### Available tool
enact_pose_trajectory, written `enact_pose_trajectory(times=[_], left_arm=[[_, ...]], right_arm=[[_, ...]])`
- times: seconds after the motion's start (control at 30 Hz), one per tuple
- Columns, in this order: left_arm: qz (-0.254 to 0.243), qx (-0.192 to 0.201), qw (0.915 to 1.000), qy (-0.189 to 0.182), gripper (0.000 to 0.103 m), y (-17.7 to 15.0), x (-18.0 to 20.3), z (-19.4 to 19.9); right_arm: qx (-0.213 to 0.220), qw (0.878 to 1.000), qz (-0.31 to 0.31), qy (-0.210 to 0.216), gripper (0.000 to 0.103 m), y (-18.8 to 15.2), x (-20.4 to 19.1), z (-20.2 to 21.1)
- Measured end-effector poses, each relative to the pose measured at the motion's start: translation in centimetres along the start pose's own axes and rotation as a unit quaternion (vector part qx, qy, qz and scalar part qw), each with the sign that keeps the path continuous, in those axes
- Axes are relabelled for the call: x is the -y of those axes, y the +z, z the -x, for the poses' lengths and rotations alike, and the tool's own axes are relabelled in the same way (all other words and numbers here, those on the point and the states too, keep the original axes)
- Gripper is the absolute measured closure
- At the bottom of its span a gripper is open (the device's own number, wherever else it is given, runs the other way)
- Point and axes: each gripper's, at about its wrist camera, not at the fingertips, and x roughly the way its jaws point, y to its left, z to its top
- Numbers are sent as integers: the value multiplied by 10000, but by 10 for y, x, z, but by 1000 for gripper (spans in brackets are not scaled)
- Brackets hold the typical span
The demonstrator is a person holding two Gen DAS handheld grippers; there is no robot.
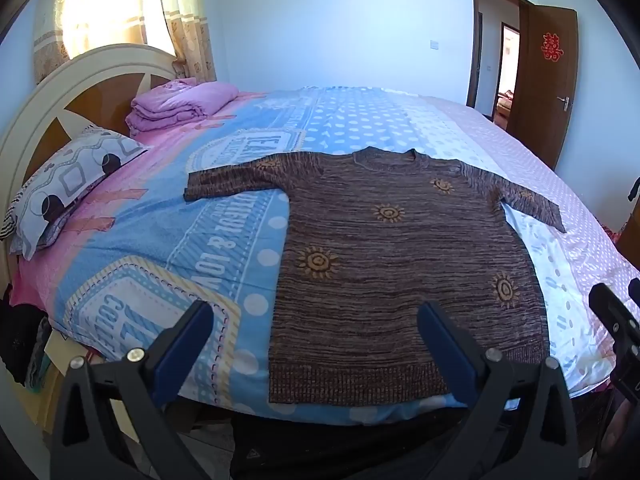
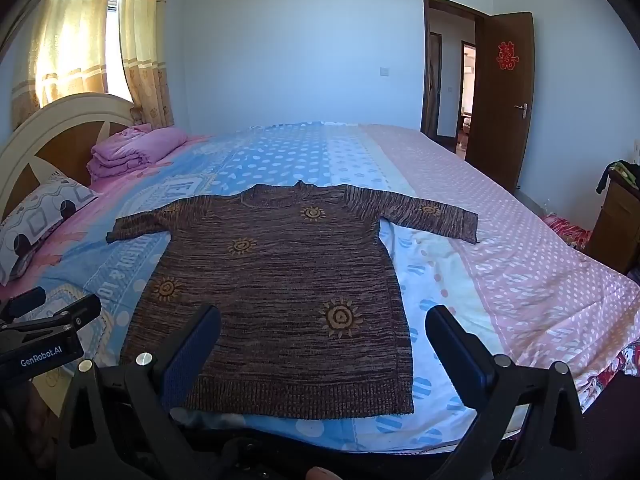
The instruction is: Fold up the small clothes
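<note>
- Left wrist view: left gripper (image 1: 316,320) is being held wide apart, empty, above sweater (image 1: 400,248) hem.
- Right gripper (image 2: 324,326) likewise is being held apart, empty.
- Risk: bedsheet (image 1: 224,248) being pinched with knit, dragging the fold.

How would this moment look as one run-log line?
stage: before first fold | sweater: flat on bed | left gripper: open, empty | right gripper: open, empty
</note>
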Motion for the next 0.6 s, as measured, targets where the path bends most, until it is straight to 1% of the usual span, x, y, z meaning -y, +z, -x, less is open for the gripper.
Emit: enact_pose_trajectory(times=[0.6], left_arm=[[38, -6, 10000, -5, 0, -1, -3, -1]], right_arm=[[19, 10000, -8, 3, 1, 0, 2, -2]])
